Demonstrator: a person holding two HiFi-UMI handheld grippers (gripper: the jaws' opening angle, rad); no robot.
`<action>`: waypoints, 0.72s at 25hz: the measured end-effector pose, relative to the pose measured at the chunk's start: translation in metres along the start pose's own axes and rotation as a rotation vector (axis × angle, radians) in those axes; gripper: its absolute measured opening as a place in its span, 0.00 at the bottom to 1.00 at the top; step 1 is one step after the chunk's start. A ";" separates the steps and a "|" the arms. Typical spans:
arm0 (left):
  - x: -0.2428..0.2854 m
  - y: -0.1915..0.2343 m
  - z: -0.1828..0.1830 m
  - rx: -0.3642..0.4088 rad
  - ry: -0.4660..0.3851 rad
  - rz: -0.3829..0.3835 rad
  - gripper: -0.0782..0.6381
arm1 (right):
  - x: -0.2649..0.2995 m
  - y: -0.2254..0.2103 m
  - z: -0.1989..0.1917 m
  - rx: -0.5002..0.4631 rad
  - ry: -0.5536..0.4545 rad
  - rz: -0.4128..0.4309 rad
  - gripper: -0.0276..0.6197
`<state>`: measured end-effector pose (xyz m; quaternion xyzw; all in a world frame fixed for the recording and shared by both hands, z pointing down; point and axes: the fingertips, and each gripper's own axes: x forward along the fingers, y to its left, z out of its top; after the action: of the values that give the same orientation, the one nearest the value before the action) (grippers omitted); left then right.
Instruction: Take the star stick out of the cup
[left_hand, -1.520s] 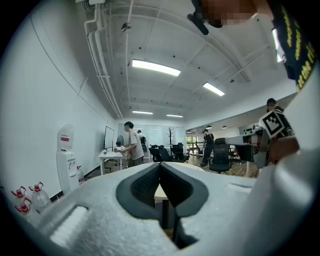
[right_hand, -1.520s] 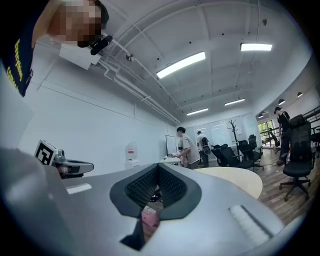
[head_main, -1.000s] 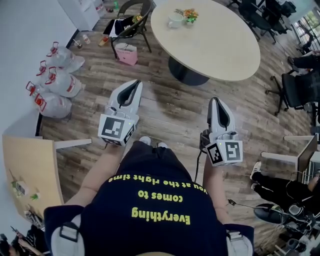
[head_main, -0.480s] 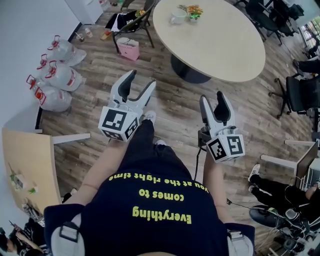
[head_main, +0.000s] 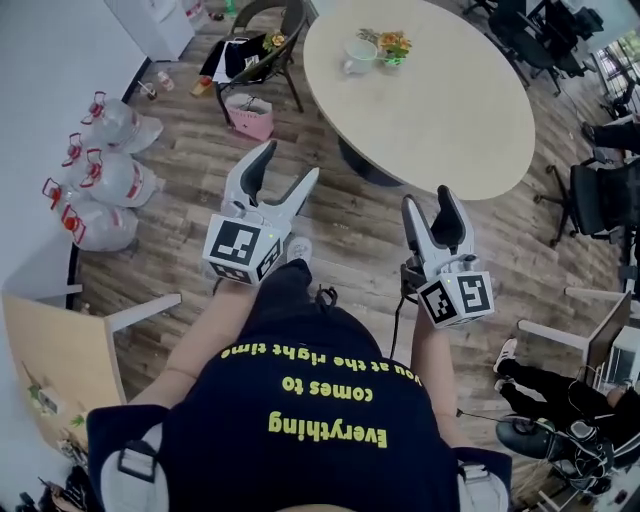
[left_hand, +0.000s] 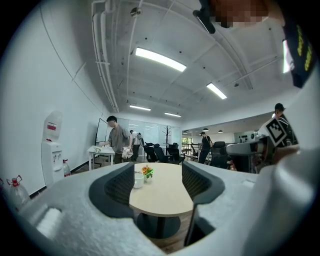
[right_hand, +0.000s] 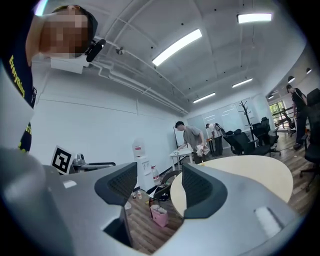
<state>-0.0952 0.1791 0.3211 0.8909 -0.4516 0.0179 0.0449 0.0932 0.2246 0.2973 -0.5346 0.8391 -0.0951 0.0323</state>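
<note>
Operator in a dark shirt with yellow lettering (head_main: 310, 400) faces a round, pale-topped bench on a dark pedestal (head_main: 450, 120), holding the white-and-black left claw (head_main: 288, 162) and the matching right claw (head_main: 428, 200) level and aimed toward it. Both claws' jaws have just been opening and now stand wide apart with nothing between them. Through the gap, the left gripper view frames the bench top. The right gripper view frames only the bench's edge and the brown wooden floor (right_hand: 142, 235) beside it. The spread looks like preparation for a grasp that is not yet within reach.

The task's things sit at the far edge of the bench, well apart from both claws. They are a white handled cup (head_main: 352, 58) and, just beside it, an orange-and-green sprig (head_main: 392, 44) that is probably the star stick. Whether the sprig stands in that cup or next to it is too small to tell. A pink bag (head_main: 250, 112) rests on the floor off the bench's left side, clear of the straight line in.

The removal has evidently not started, and the step in hand is closing the distance. The left claw, which has the cup showing between its jaws, seems the likelier one to take the stick.
</note>
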 end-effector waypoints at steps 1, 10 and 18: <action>0.010 0.012 0.002 0.004 0.000 -0.008 0.52 | 0.015 -0.002 0.003 -0.002 -0.006 -0.005 0.48; 0.078 0.077 0.007 0.013 0.027 -0.094 0.52 | 0.106 -0.013 0.003 0.035 -0.003 -0.056 0.48; 0.116 0.104 -0.006 -0.010 0.057 -0.106 0.52 | 0.136 -0.040 -0.009 0.060 0.036 -0.091 0.48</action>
<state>-0.1105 0.0254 0.3421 0.9124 -0.4027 0.0387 0.0630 0.0688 0.0863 0.3208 -0.5690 0.8113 -0.1313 0.0288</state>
